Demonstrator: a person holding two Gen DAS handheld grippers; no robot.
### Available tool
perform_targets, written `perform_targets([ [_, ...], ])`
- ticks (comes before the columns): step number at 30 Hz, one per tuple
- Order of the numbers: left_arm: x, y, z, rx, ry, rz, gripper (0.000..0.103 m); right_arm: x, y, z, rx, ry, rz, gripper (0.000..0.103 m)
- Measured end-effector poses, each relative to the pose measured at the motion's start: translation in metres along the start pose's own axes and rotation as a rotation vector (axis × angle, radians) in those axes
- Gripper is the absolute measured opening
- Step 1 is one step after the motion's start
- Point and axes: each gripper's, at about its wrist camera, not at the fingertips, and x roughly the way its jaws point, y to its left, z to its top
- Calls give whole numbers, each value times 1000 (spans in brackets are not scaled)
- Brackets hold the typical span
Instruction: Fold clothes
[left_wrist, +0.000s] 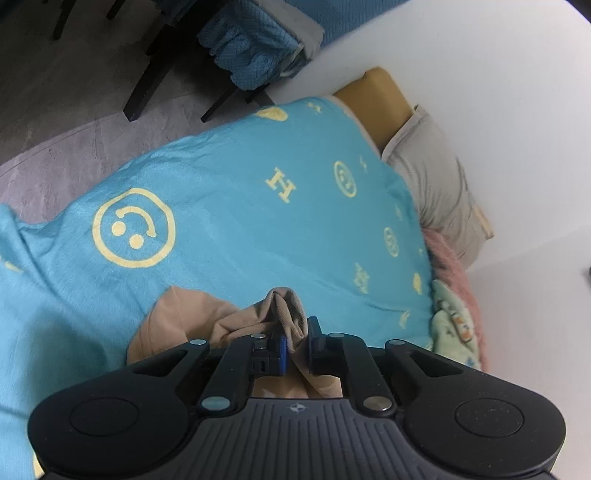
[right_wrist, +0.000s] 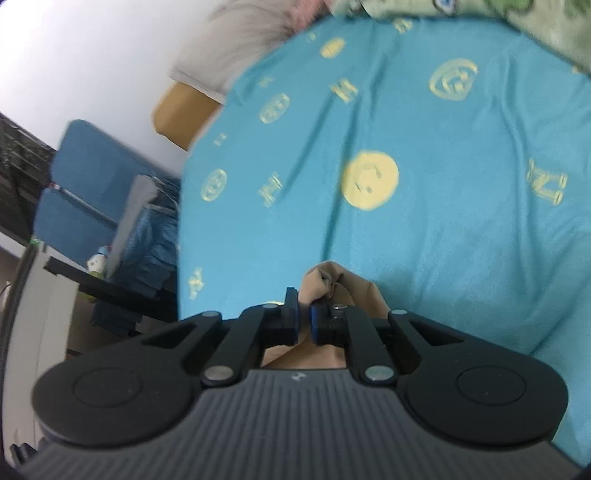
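Observation:
A tan garment (left_wrist: 177, 321) lies bunched on a turquoise blanket (left_wrist: 229, 192) with yellow smiley prints. My left gripper (left_wrist: 297, 339) is shut on a gathered fold of the tan garment, which sticks up between the blue pads. In the right wrist view my right gripper (right_wrist: 303, 317) is shut on another bunched edge of the tan garment (right_wrist: 332, 280), held just above the turquoise blanket (right_wrist: 424, 229). Most of the garment is hidden under both gripper bodies.
A grey pillow (left_wrist: 436, 184) and a tan headboard (left_wrist: 376, 96) sit at the bed's far end by a white wall. Pink and green fabrics (left_wrist: 454, 306) lie at the right. A blue-covered chair (left_wrist: 255, 48) stands on the grey floor beside the bed.

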Motion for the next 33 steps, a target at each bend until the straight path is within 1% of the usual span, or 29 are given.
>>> perform_targets([
  [2, 7, 3, -1, 52, 8, 8, 10, 7, -4, 1, 16, 22, -4, 11],
  [4, 8, 3, -3, 88, 3, 6, 10, 9, -3, 3, 1, 39, 6, 11],
  [5, 8, 3, -4, 108, 2, 4, 14, 6, -1, 3, -18, 40, 13, 11],
  [6, 6, 0, -4, 135, 4, -4, 28, 3, 2, 3, -39, 39, 20, 12],
  [7, 2, -3, -5, 164, -4, -15, 36, 0, 5, 2, -68, 34, 35, 13],
  [8, -4, -7, -7, 194, -20, -26, 54, -5, 9, 1, -101, 28, 53, 19],
  [9, -10, -11, -9, 230, -35, -37, 69, -11, 14, -1, -140, 14, 77, 38],
  [10, -15, -17, -12, 286, -46, -46, 76, -18, 21, -4, -182, -3, 104, 52],
  [11, -20, -22, -15, 342, -57, -51, 82, -24, 27, -7, -221, -31, 120, 79],
  [12, -23, -27, -19, 396, -67, -43, 82, -30, 33, -10, -259, -64, 132, 85],
  [13, -26, -31, -23, 451, -77, -35, 82, -36, 38, -13, -297, -97, 144, 83],
  [15, -27, -38, -32, 545, -83, -15, 82, -45, 48, -19, -367, -155, 152, 84],
  [16, -25, -39, -35, 579, -82, -7, 82, -44, 49, -21, -399, -152, 145, 84],
  [17, -22, -39, -39, 609, -79, 3, 82, -42, 50, -23, -431, -138, 140, 75],
  [18, -16, -39, -41, 632, -67, 17, 82, -35, 49, -24, -453, -103, 129, 66],
  [19, -11, -39, -44, 653, -55, 31, 82, -27, 49, -25, -470, -59, 115, 51],
  [21, 3, -37, -48, 676, -28, 76, 82, -9, 45, -26, -504, -20, 72, 39],
  [25, 26, -28, -53, 711, 10, 156, 80, 28, 28, -32, -532, 41, -13, 36],
  [27, 31, -24, -54, 719, 21, 170, 79, 41, 23, -38, -550, 61, -29, 34],
  [29, 30, -24, -56, 733, 20, 173, 79, 39, 25, -43, -576, 52, -36, 34],
  [33, 16, -27, -62, 761, 11, 168, 79, 16, 32, -50, -590, 38, -41, 37],
])
